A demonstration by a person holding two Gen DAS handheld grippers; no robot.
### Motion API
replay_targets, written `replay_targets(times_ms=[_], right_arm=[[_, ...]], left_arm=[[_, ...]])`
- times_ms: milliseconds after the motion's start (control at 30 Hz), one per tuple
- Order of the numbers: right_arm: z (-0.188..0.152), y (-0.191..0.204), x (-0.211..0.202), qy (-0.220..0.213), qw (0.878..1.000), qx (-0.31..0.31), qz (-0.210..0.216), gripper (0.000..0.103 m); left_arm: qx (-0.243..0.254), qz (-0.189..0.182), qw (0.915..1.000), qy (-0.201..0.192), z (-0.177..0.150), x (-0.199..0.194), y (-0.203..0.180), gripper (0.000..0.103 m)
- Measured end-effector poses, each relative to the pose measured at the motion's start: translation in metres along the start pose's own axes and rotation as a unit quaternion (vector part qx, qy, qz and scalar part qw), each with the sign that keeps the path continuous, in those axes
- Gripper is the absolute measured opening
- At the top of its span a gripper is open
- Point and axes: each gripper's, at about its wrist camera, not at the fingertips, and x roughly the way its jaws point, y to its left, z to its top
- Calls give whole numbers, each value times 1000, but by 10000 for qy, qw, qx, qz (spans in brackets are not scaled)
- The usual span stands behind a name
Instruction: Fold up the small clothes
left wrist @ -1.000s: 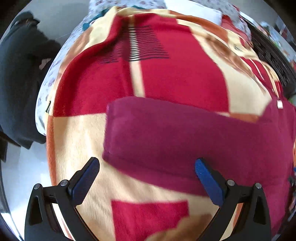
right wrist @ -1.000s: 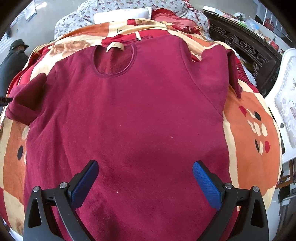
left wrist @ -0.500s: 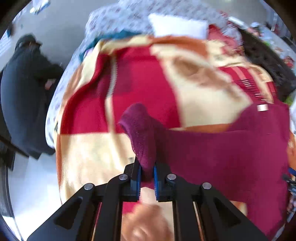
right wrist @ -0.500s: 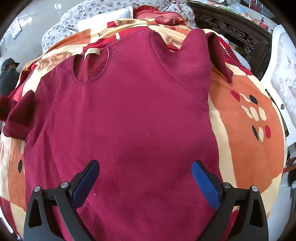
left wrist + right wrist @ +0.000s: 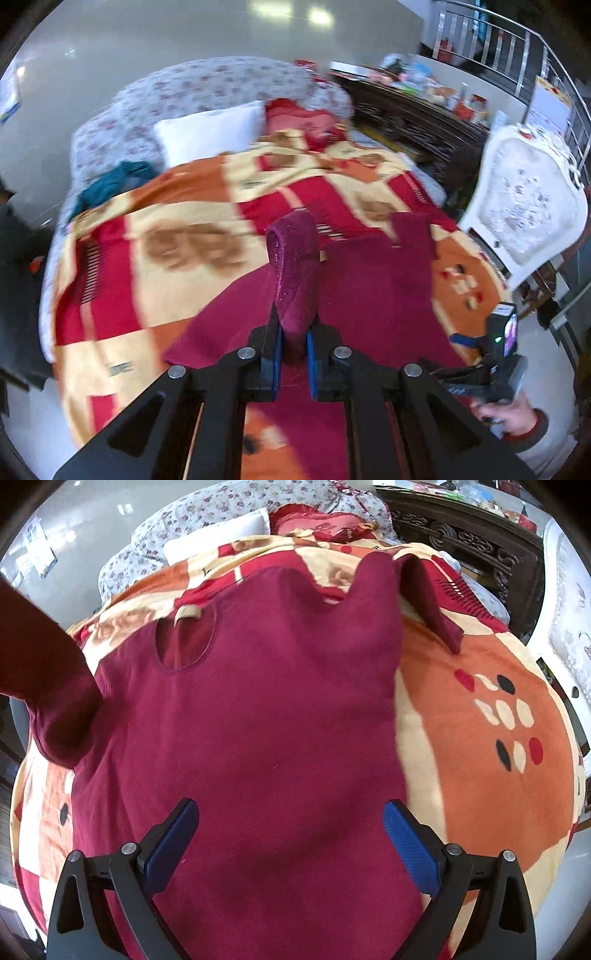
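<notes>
Sleeve (image 5: 295, 273) pinched btwn left gripper (image 5: 293, 356) fingers (image 5: 271, 362).

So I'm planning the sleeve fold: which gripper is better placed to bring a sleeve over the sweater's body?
Left. The left gripper is shut on the sleeve, lifted off the blanket. The right gripper is open over the sweater, holding nothing.

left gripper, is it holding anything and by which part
The left gripper is shut on the maroon sweater, pinching the cuff end of its sleeve. The right gripper holds nothing.
</notes>
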Motion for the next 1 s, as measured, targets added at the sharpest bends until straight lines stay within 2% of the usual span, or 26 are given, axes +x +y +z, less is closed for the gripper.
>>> replay_targets(times_ms=[167,300,367,433,467,533,600,700,800,900,1000], right_arm=[[12,-30,-4,-68,9997,166,191,102],[15,-50,-6,-13,9989,287,361,102],[13,-56,-9,6,9987,294,425,102],[10,-62,-10,56,9986,291,446,102],[10,-64,-11,62,9985,292,465,102],[9,-66,-14,23,9981,323,532,102],[11,-65,-19,-61,9976,314,610,102],[16,-53,-22,-192,9976,66,660,102],[21,-37,-15,-273,9976,-347,527,102],[31,-26,8,-162,9982,-578,79,89],[39,-26,25,-129,9980,-566,-266,58]], left_arm=[[80,-494,9977,459,6,82,-80,10],[154,-929,9909,961,-5,144,-131,12],[229,-1090,9881,1061,-7,153,-146,19],[354,-1185,9870,1030,-6,145,-150,36],[387,-1174,9879,936,-4,136,-148,41],[481,-956,9922,636,-1,112,-140,64],[573,-584,9960,347,-3,90,-124,72],[547,146,9979,309,-20,78,-91,72],[504,857,9937,519,-51,87,-55,72],[232,1282,9876,878,-83,111,-21,72],[1,1515,9814,1177,-112,132,3,72]])
